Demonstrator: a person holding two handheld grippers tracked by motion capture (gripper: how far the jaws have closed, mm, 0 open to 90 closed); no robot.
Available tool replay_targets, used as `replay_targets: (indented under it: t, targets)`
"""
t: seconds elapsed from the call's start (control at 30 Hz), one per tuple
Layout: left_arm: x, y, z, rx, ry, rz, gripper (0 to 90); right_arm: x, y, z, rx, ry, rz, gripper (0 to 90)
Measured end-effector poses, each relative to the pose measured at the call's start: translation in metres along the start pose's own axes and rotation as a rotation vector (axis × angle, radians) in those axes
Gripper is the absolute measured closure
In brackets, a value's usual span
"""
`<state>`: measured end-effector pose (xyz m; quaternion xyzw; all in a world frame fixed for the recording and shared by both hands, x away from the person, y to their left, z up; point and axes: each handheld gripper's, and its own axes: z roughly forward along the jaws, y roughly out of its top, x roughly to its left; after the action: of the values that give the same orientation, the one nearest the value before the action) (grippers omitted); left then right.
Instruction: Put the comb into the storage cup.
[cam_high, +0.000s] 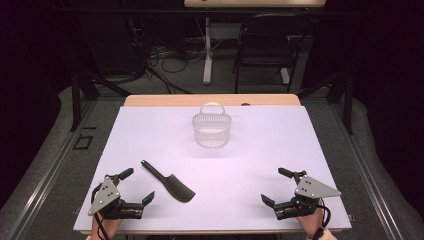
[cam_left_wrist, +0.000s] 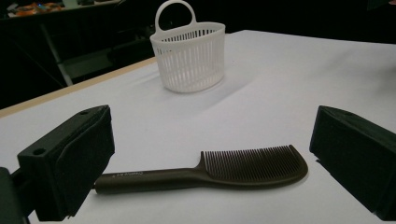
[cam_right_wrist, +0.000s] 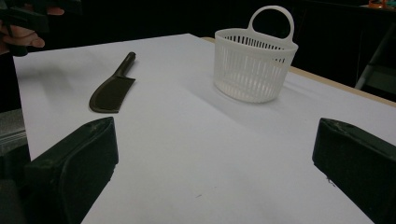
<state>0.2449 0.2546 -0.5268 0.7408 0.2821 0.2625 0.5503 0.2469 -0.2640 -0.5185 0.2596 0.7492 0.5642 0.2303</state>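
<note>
Near the table's front left lies a dark comb (cam_high: 169, 182), flat, handle pointing away toward the white basket (cam_high: 212, 130) at the far middle. Just beside it, the left gripper (cam_high: 129, 188) rests with jaws wide and empty, likely placed to grasp it. Well apart, the right gripper (cam_high: 278, 186) waits equally wide, holding nothing.

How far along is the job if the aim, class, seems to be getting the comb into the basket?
Nothing looks done yet: the dark comb lies flat on the white table cover, well short of the white basket, which looks empty. Nothing is in hand: the left gripper sits open beside the comb, and the right gripper is open too, off to the other side. Gripping, carrying and dropping in all remain.
</note>
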Motion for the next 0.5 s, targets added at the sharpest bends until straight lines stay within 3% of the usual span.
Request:
replay_targets:
  t: [0.5]
  targets:
    - [0.0036,0.0046,0.0034,0.014,0.023,0.015,0.2,-0.0005,-0.0010,0.0032,0.006,0.002,0.000,0.0]
